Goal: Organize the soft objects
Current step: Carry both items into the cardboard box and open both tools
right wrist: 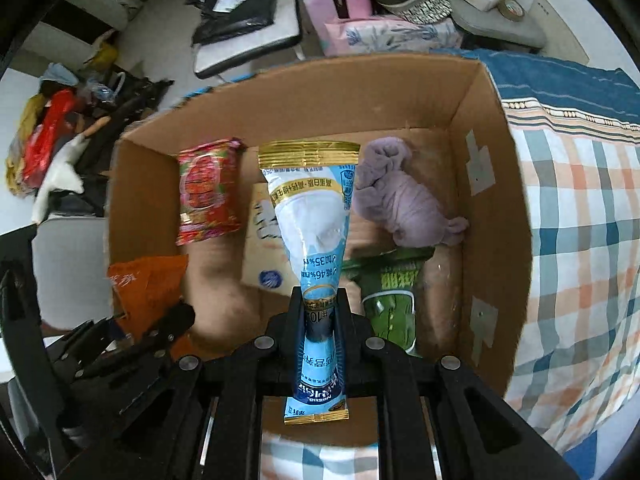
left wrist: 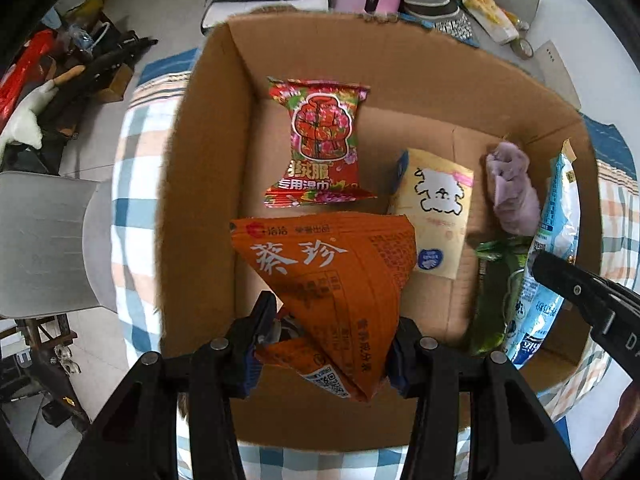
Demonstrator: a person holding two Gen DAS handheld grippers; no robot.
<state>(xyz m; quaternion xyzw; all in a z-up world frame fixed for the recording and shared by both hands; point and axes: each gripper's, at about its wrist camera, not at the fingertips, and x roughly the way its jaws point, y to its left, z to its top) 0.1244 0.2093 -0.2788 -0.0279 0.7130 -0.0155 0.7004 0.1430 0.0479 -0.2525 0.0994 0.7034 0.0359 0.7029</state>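
Crinkly orange pouch [left wrist: 332, 292], cardboard box [left wrist: 208, 128].

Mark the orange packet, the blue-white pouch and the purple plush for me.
orange packet [left wrist: 332, 280]: left wrist view, its printed face.
blue-white pouch [right wrist: 316, 220]: right wrist view, its white middle.
purple plush [right wrist: 404, 204]: right wrist view, its body.

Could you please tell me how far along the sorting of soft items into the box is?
Done: the red wet-wipe packet, cream puppy pouch, purple plush toy and green packet lie in the cardboard box. In hand: left tongs hold the orange snack bag; right tongs hold the blue-white pouch. Left: releasing both.
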